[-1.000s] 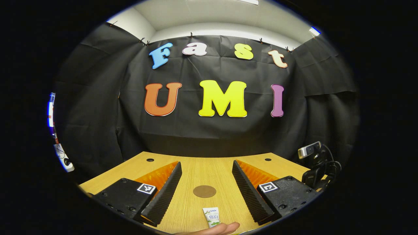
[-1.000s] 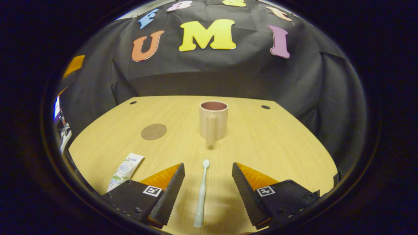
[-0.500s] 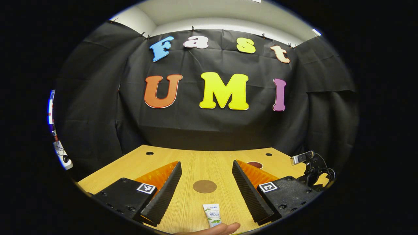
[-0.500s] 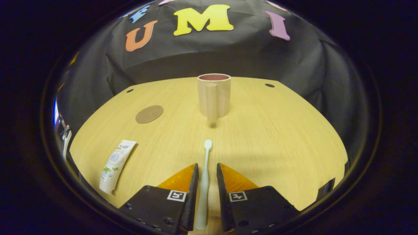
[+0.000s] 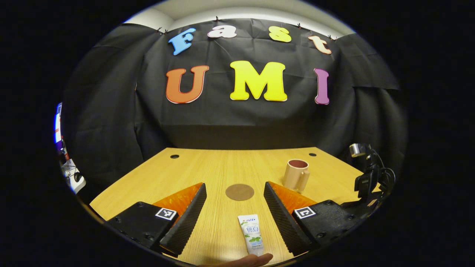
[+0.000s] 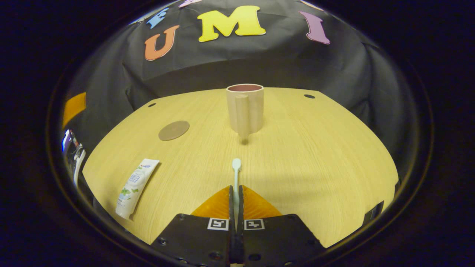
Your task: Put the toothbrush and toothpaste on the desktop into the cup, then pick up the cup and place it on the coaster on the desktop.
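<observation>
Dim, sharp (edges perhaps warped).

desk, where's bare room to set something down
Widest bare patch: right of the cup and toothbrush, out to the desk edge. Also between coaster and cup. Tighter near the toothpaste, front left.

Your left gripper (image 5: 234, 211): black screwed housings, square coded tags, ridged fingers. Your right gripper (image 6: 236, 193): same housings, tags.
</observation>
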A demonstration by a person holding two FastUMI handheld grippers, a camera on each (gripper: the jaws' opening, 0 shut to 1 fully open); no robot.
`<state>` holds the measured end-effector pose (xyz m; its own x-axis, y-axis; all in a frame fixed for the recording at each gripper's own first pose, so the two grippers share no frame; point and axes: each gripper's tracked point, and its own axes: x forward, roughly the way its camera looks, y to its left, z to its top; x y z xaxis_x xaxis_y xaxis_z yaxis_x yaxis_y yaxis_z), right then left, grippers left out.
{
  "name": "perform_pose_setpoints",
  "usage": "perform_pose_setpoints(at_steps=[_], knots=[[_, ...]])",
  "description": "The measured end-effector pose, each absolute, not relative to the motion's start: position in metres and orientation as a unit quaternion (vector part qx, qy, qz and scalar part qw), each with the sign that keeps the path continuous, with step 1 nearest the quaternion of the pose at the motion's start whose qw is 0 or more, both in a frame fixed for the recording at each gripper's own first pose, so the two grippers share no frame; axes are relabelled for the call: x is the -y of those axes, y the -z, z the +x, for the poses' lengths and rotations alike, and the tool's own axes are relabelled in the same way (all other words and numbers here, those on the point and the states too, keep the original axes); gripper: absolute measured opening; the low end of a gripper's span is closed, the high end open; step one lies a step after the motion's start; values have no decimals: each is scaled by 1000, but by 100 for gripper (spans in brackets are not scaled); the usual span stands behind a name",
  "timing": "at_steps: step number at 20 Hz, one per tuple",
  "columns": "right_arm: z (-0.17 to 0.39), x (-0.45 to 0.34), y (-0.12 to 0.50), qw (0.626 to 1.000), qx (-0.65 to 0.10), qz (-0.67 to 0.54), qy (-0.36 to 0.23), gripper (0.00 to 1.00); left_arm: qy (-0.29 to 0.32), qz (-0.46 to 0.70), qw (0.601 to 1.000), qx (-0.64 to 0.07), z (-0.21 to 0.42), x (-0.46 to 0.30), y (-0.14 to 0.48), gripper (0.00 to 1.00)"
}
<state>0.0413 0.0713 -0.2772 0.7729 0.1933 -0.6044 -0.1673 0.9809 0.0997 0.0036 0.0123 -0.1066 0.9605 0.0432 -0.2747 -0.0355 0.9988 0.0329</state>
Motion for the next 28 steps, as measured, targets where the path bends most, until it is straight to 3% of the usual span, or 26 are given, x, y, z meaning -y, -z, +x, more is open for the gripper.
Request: perform_pose_setpoints(at_steps=[11,16,19,20,23,28], knots=[[34,-62,195,978,-167,25,-119,0,-12,0,959,-285,-21,6,191,99],[27,-53,159,986,-110,33,-123,0,3,-33,921,-388,-42,36,245,98],[24,-45,146,989,-89,23,-119,0,-13,-6,922,-387,-37,32,251,98],[24,-43,142,990,-82,23,-116,0,-13,-4,921,-390,-37,33,253,93],[26,-37,128,991,-67,27,-109,0,-22,-5,919,-394,-35,30,254,91],[34,-30,94,994,-34,33,-95,0,-21,3,922,-386,-33,23,254,67]])
